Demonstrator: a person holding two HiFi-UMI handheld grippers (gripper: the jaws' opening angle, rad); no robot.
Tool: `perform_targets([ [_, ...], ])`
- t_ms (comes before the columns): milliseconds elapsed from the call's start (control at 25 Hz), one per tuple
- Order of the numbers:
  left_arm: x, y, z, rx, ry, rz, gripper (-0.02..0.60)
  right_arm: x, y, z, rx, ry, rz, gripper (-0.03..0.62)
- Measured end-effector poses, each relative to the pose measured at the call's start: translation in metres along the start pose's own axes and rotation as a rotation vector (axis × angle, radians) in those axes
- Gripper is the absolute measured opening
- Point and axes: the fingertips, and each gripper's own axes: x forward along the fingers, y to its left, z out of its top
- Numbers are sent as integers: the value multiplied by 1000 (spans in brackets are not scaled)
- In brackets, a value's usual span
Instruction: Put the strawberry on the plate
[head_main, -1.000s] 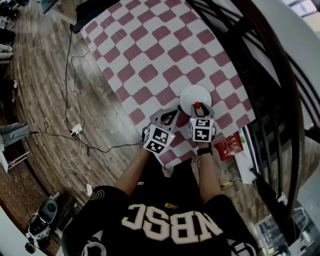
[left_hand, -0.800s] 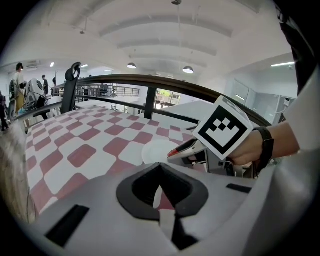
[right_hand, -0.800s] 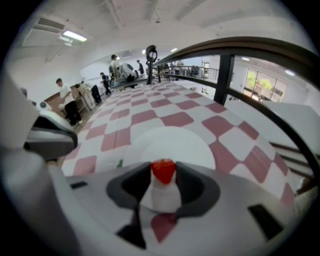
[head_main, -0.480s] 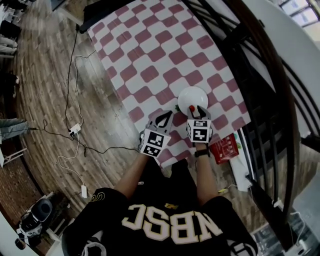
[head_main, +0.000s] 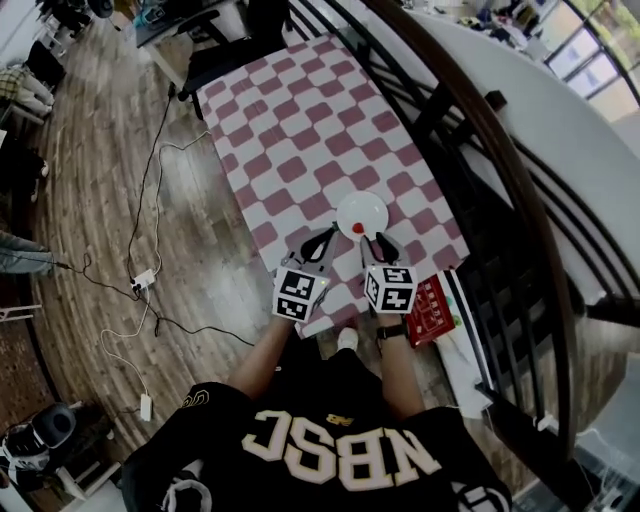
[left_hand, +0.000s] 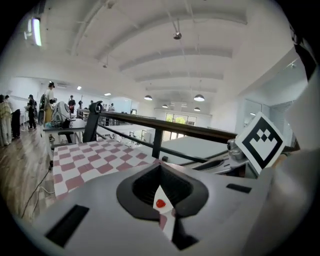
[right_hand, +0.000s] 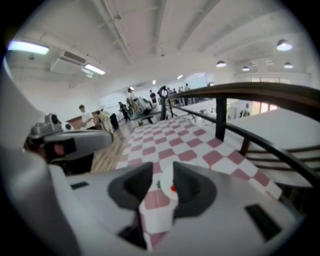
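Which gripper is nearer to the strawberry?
Right. The right gripper, jaws closing and empty, is just short of the strawberry; the left gripper is farther, to its left.

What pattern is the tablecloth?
Red-and-white checks across the tablecloth; shows best in the head view.

Black jersey (head_main: 340, 450) with cream lettering, dark wristband (head_main: 392, 331) — grey tongs (head_main: 322, 240) bearing black-and-white marker cubes (head_main: 300, 294).

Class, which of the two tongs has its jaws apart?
The right tongs: its jaws stand apart, closing, nothing between them; the left tongs are shut at the tips.
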Motion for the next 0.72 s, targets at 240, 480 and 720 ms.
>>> perform_targets([
  [240, -44, -48, 59, 23, -148, 36, 9, -82, 26, 62, -82, -262, 54, 48],
  [480, -88, -100, 104, 69, -238, 27, 9, -167, 40, 98, -124, -435, 43, 20],
  [720, -118, -136, 117, 112, -305, 48, 9, -227, 46, 101, -152, -531, 40, 18],
])
